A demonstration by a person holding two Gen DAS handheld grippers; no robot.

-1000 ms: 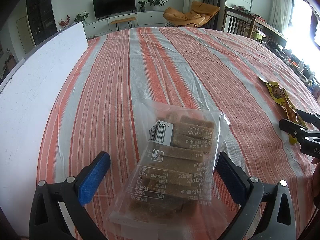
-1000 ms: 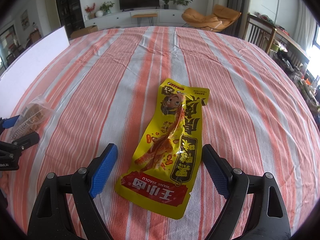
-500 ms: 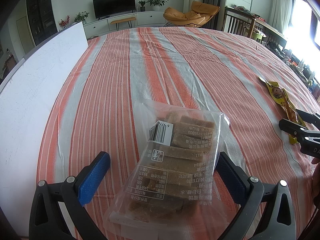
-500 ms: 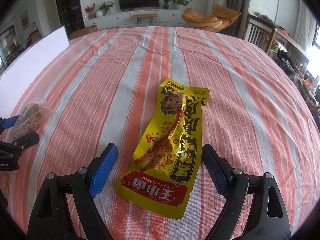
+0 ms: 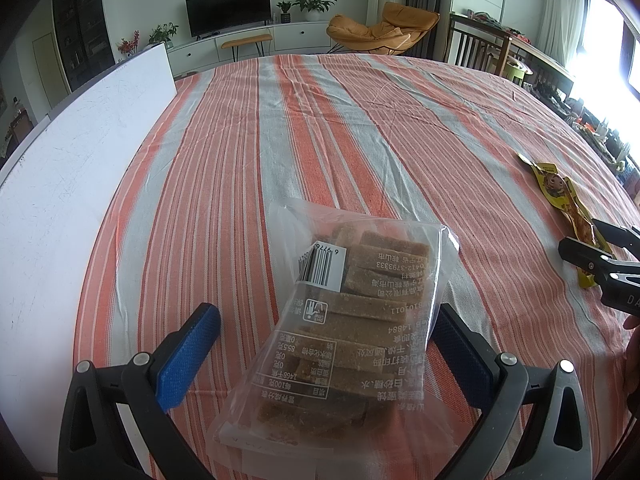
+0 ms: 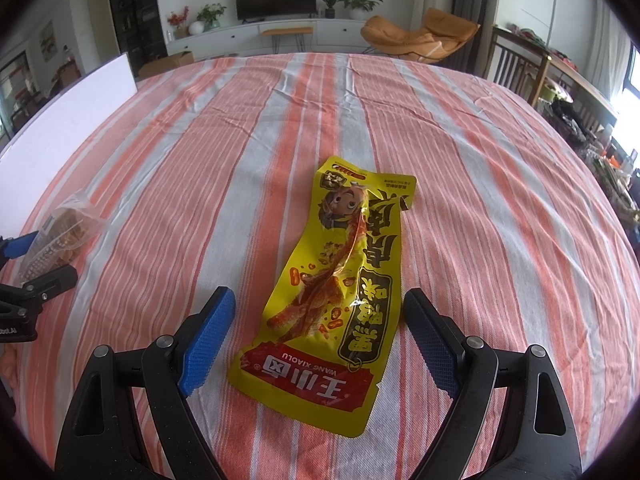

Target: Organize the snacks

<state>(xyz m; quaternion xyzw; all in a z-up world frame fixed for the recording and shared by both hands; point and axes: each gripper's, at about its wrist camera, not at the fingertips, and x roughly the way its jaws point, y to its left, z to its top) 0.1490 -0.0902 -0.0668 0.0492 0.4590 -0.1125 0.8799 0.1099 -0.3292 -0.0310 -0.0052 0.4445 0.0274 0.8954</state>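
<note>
A clear bag of brown biscuit bars (image 5: 352,332) lies on the striped tablecloth between the open jaws of my left gripper (image 5: 326,320); neither pad touches it visibly. It also shows at the far left of the right wrist view (image 6: 64,236). A long yellow spicy-snack packet (image 6: 340,292) lies flat between the open jaws of my right gripper (image 6: 318,320). The same packet shows at the right edge of the left wrist view (image 5: 568,204), beside the right gripper (image 5: 600,256).
An orange-and-grey striped cloth (image 5: 320,128) covers the table. A white board (image 5: 72,168) lies along the table's left side, also in the right wrist view (image 6: 76,96). Chairs and a cluttered side table (image 6: 560,80) stand beyond the right edge.
</note>
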